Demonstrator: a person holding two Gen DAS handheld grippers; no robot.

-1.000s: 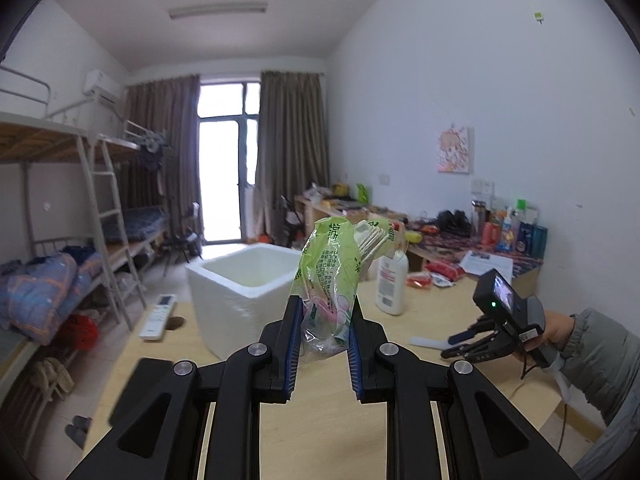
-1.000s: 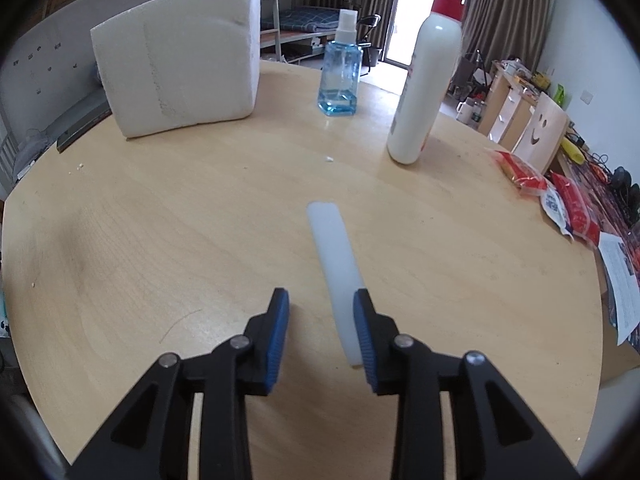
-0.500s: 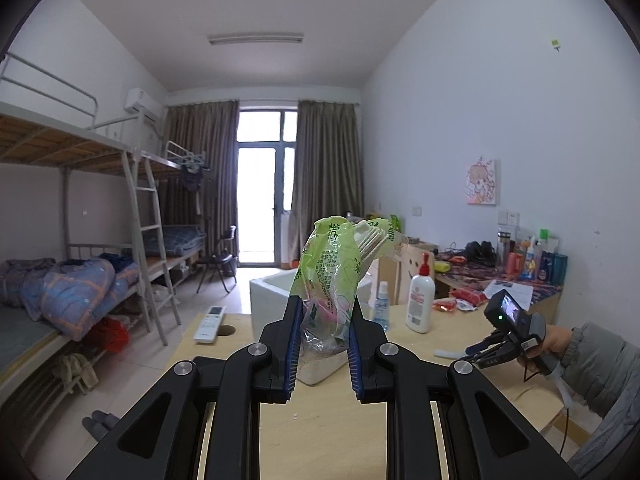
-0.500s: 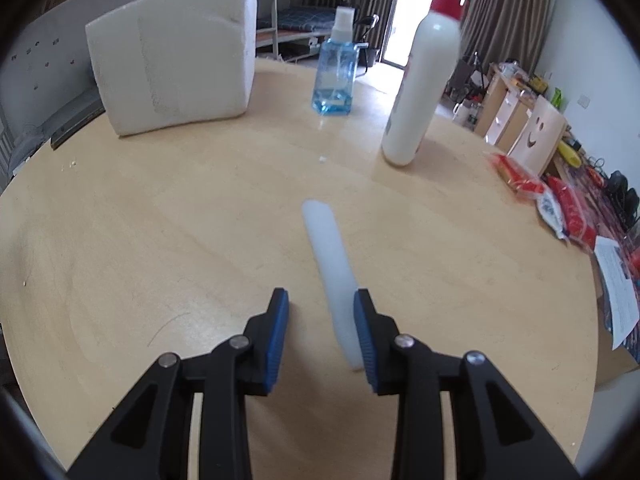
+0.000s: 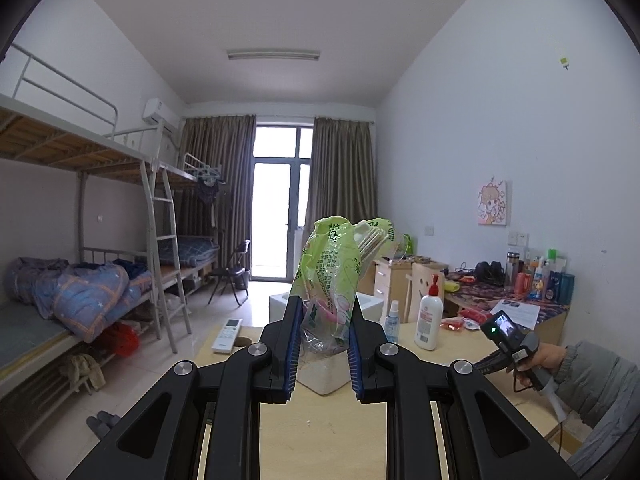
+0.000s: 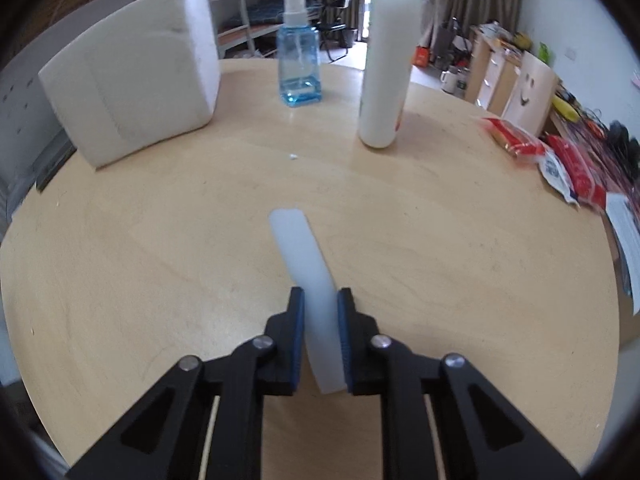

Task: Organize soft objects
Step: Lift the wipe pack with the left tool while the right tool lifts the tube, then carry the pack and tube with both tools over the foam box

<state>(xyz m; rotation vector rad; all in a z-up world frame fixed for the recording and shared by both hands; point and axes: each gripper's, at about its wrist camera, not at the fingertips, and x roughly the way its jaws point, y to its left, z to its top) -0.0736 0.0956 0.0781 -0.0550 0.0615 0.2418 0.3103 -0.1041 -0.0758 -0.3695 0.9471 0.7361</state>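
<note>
My left gripper (image 5: 323, 334) is shut on a green and clear plastic bag (image 5: 340, 268) of thin sticks and holds it upright high above the round wooden table (image 5: 324, 432). My right gripper (image 6: 320, 328) is shut on a white translucent soft strip (image 6: 304, 256), which lies along the table (image 6: 120, 280) and points away from me. The right gripper also shows in the left wrist view (image 5: 506, 342), held in a hand at the right. A white foam box (image 6: 132, 92) stands at the far left of the table; it also shows behind the bag in the left wrist view (image 5: 320, 376).
A blue spray bottle (image 6: 299, 56) and a tall white lotion bottle (image 6: 386, 64) stand at the table's far side. Red snack packets (image 6: 560, 156) and papers lie at the right edge. A remote (image 5: 227, 334) lies far left. Bunk beds (image 5: 80, 280) stand left.
My right gripper has moved over the white strip and closed on its near end. My left gripper has tilted up and risen, still holding the bag.
</note>
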